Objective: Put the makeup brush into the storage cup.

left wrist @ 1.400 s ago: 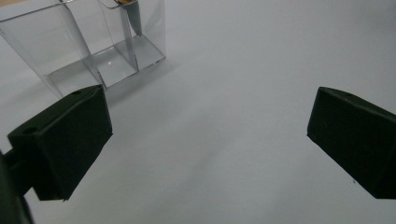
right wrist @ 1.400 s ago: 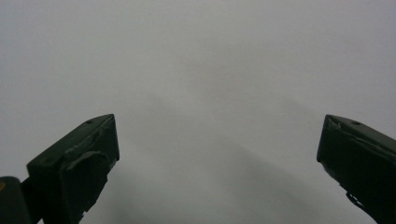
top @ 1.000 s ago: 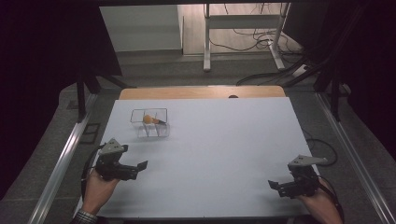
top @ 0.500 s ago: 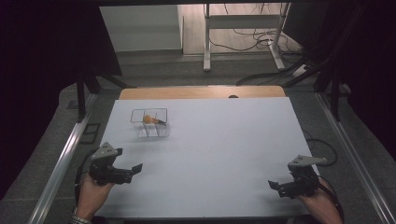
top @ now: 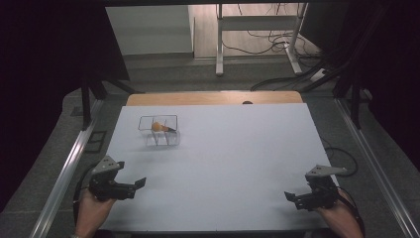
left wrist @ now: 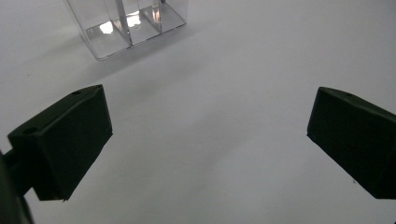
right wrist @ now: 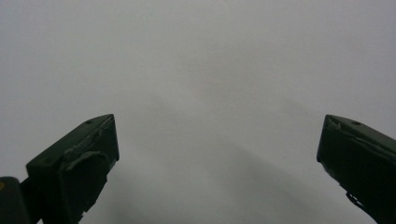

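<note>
The clear divided box point(left wrist: 128, 25) is cut off by the top edge in the left gripper view, and the small orange thing point(top: 159, 126) inside it is too small to identify from above.

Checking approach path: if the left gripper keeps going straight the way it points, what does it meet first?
Likely bare white table. The left gripper, jaws open, aims right of the clear divided container, so it probably passes beside it; depth is unclear.

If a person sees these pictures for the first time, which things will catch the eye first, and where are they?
First, the clear divided box standing alone on the far left part of the white table, with a small orange object inside it. Then the two black tools at the near edge: the left gripper and the right gripper, both with jaws wide apart and holding nothing.
</note>
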### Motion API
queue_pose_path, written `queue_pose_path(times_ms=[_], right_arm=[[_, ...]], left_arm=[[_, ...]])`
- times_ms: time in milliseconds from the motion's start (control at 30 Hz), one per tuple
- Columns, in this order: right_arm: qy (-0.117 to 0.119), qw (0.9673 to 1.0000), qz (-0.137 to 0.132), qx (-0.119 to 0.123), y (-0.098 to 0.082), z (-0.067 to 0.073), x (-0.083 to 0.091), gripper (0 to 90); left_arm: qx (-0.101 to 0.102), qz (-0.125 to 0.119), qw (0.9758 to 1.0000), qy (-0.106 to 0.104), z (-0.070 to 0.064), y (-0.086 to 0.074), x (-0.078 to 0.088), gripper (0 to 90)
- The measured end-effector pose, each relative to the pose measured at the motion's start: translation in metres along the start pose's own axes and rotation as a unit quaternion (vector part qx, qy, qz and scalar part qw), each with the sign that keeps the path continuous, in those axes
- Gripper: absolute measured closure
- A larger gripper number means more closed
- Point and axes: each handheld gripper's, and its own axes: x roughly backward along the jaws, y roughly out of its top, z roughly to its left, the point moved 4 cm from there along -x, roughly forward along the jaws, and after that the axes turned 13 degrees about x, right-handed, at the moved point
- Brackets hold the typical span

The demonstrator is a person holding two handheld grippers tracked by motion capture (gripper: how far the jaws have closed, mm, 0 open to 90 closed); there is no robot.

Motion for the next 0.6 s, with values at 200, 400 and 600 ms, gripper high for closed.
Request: queue_pose_path(times_ms=[200,400,600], right_arm=[[0.0,1.0,0.002,-0.001,0.0,0.0,0.0,0.0],[-0.001,1.0,0.002,0.001,0.0,0.0,-0.001,0.0],[-0.001,1.0,0.003,0.0,0.0,0.0,-0.001,0.0]], left_arm=[[0.003,0.0,1.0,0.006,0.002,-0.004,0.003,0.5],[0.008,0.0,0.9999,0.01,0.005,-0.008,0.008,0.5],[0.009,0.003,0.9998,0.016,0.007,-0.014,0.012,0.5]])
